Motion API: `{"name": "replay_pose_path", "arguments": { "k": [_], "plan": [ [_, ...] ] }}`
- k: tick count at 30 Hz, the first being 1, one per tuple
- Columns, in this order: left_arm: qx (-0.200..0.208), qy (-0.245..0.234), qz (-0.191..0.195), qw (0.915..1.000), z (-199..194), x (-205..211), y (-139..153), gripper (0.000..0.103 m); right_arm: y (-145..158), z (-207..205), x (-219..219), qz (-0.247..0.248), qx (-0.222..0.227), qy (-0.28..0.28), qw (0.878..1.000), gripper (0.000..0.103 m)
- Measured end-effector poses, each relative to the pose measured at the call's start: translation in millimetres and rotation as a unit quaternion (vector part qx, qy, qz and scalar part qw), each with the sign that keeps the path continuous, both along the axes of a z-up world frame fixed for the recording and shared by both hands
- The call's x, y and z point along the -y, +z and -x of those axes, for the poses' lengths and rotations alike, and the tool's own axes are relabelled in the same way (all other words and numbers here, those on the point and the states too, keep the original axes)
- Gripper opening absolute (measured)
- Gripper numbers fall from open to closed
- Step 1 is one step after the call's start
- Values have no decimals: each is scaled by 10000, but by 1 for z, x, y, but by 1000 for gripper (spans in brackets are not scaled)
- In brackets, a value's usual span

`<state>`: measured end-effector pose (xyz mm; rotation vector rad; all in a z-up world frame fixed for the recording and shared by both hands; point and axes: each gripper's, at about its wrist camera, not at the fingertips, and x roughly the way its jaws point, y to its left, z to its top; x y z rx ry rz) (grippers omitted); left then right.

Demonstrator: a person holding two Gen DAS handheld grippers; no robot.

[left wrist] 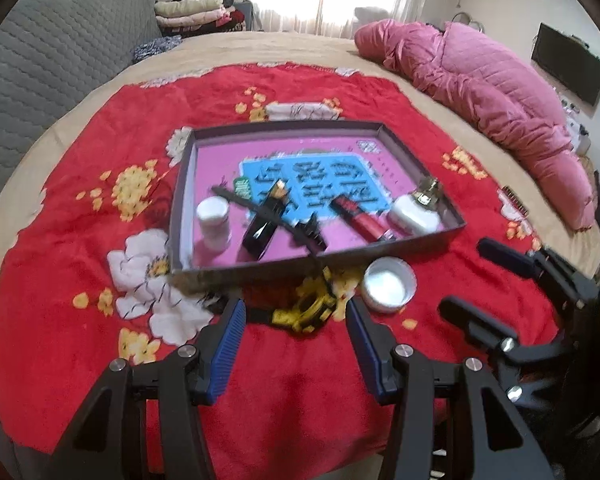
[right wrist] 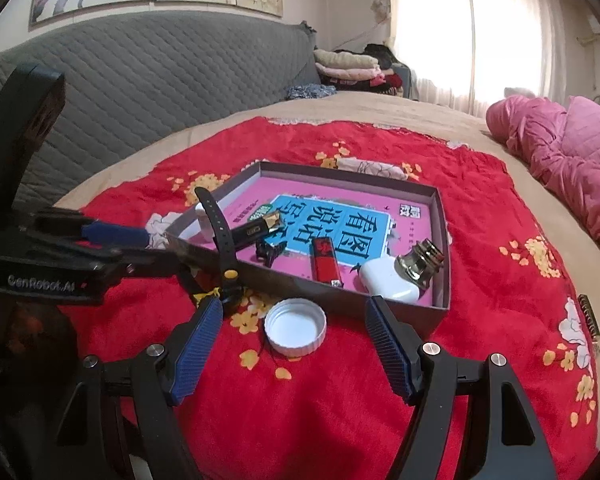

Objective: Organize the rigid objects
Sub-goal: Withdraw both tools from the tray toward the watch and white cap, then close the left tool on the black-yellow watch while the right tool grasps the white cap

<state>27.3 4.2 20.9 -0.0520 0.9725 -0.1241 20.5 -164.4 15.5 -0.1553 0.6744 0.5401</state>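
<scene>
A shallow grey box (left wrist: 420,236) (right wrist: 442,216) with a pink and blue bottom lies on the red blanket. In it are a white jar (left wrist: 214,218), a black lipstick tube (left wrist: 266,222) (right wrist: 256,228), a black clip (left wrist: 310,230) (right wrist: 269,251), a red lighter (left wrist: 362,218) (right wrist: 326,260), a white case (left wrist: 414,214) (right wrist: 386,282) and a gold bottle (left wrist: 428,190) (right wrist: 420,258). A black-and-yellow watch (left wrist: 308,308) (right wrist: 224,248) lies over the box's near wall. A white lid (left wrist: 388,284) (right wrist: 295,326) lies before the box. My left gripper (left wrist: 296,312) is open around the watch body. My right gripper (right wrist: 294,312) is open around the lid.
A pink quilt (left wrist: 480,84) (right wrist: 572,156) lies at the right of the bed. A grey padded headboard (left wrist: 52,68) (right wrist: 140,80) stands at the left. Folded clothes (left wrist: 196,12) (right wrist: 352,66) are stacked at the back. A small comb (left wrist: 516,200) (right wrist: 590,316) lies at the right edge.
</scene>
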Motion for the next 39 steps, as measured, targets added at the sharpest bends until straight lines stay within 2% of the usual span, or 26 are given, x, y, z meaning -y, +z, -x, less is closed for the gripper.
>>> {"name": "replay_pose_path", "arguments": {
  "k": [5,15,24,34,39],
  "plan": [
    [-129,-10,24,9999,-2,-1,-11,52,-8,-4,-2,44,-158,-10,9999,75],
    [-269,-336,-234,9988,-13,19,-35,52,-36,-21,-3,327,-602,-173,9975,75],
    [-364,-494,-522,9967,-30,27,-57,52,-56,-37,-10,292,-867,-141,9957,75],
    [-375,-529,-634,9959,-41,25,-70,51,-70,-50,-21,536,-655,-178,9963,75],
    [-386,-516,-636,9959,-46,23,-73,51,-74,-55,-22,485,-668,-163,9965,75]
  ]
}}
